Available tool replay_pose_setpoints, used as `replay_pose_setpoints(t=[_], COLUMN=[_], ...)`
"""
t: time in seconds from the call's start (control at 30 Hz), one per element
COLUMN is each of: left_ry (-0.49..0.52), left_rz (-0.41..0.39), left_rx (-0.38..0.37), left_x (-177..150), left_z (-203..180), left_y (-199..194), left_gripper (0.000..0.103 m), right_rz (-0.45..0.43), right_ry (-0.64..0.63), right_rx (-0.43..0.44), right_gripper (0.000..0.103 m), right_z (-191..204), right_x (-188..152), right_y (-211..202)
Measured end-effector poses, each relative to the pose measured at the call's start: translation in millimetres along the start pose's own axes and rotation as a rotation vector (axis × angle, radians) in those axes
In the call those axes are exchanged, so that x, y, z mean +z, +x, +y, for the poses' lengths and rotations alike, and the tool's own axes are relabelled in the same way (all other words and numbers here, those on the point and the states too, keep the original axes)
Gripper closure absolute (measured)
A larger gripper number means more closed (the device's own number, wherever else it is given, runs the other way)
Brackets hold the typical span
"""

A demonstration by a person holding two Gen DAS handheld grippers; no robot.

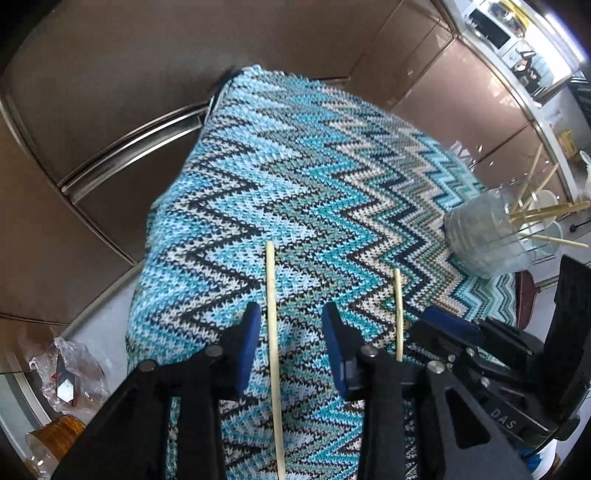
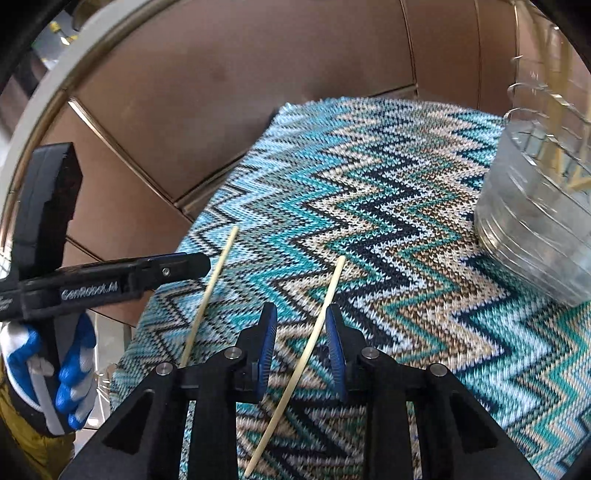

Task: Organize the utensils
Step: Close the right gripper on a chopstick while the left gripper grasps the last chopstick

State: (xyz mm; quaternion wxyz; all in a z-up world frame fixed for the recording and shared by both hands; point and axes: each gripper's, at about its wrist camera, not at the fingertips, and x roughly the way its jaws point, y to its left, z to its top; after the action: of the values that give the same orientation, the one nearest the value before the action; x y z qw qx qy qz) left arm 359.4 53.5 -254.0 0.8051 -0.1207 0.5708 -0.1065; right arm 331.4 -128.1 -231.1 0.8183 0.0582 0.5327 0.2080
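Observation:
Two pale wooden chopsticks lie side by side on a knitted zigzag cloth (image 1: 295, 166). In the left wrist view, my left gripper (image 1: 291, 325) straddles the left chopstick (image 1: 270, 295). Its blue pads stand apart from the stick on both sides, so it is open. In the right wrist view, my right gripper (image 2: 301, 328) straddles the other chopstick (image 2: 328, 295). That stick runs close along the right pad, and the left pad is clear of it. A ribbed glass jar (image 2: 535, 221) holding several chopsticks stands at the right.
Brown cabinet fronts (image 1: 92, 92) surround the table past the cloth's far and left edges. Crumpled plastic wrapping (image 1: 70, 369) and an amber jar (image 1: 55, 435) lie low on the left. A gloved hand (image 2: 70, 373) holds the left gripper's handle. A microwave (image 1: 495, 26) sits far right.

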Motion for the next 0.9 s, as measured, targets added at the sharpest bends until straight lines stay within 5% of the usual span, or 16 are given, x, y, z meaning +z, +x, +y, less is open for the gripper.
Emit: replay_pose_setpoints(t=[0.43,0.9], left_ry=[0.01,0.032], left_rz=[0.099,0.076], left_rx=[0.049,0.112], left_x=[11,7], left_z=[-1,-14], left_y=[30,29], left_gripper=[0.088,0.098], right_rz=[0.096,0.099], right_ry=[0.029,0.054], right_rx=[-0.035,-0.033], right_gripper=[0.089,0.095], right_z=[-14,-17], right_x=[19,22], right_y=[39,40])
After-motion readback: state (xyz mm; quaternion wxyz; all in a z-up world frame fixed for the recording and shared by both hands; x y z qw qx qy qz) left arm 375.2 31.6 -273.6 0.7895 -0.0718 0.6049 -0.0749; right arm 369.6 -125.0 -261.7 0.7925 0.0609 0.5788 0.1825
